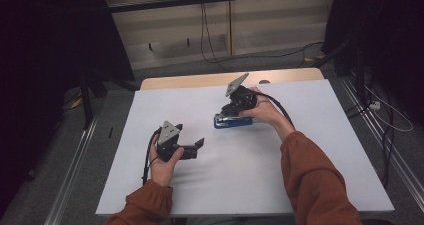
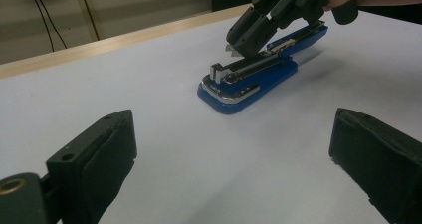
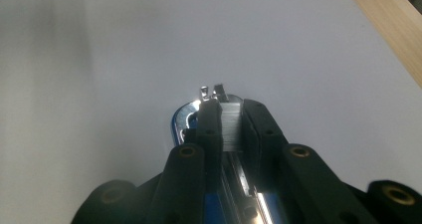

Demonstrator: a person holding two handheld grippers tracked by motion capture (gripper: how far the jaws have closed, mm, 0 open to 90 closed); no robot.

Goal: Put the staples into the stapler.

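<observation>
A blue stapler [image 1: 232,121] lies flat on the white table top [image 1: 300,155], its metal channel [image 2: 244,67] facing up. My right gripper [image 1: 231,110] points down over the stapler's front end. It is shut on a small silver strip of staples [image 3: 230,127], held just above the channel. In the left gripper view that strip [image 2: 231,49] peeks out under the right gripper's fingers [image 2: 249,32]. My left gripper [image 1: 197,147] rests low on the table to the stapler's left, aimed at it, open with nothing between its fingers [image 2: 107,149].
The white sheet covers a wooden table whose bare edge [image 1: 200,80] runs along the far side. Cables [image 1: 205,40] hang behind the table, and metal rails [image 1: 75,160] run along the floor on both sides.
</observation>
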